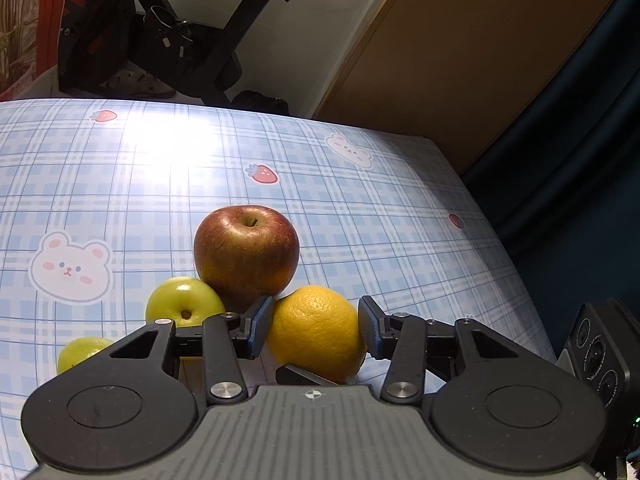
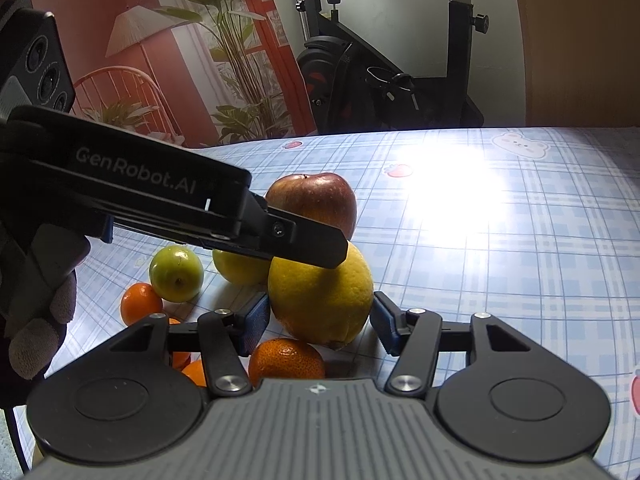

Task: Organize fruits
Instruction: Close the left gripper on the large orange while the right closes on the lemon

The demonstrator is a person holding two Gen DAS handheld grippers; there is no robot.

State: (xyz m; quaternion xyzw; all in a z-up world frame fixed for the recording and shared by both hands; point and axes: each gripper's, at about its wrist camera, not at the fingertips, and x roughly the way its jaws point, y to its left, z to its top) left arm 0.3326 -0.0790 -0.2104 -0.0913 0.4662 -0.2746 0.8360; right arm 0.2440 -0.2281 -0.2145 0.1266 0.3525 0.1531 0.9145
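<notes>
Tangerines (image 2: 286,360) visible only right wrist view, beside lemon (image 2: 320,300).

Both wrist views look steeply down, close on the same lemon (image 1: 316,332) and red apple (image 2: 314,204).

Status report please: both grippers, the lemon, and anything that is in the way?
Both grippers straddle the lemon: left gripper and right gripper, jaws beside it, grip unclear. Red apple and green apple crowd behind. Mandarin under right gripper.
</notes>
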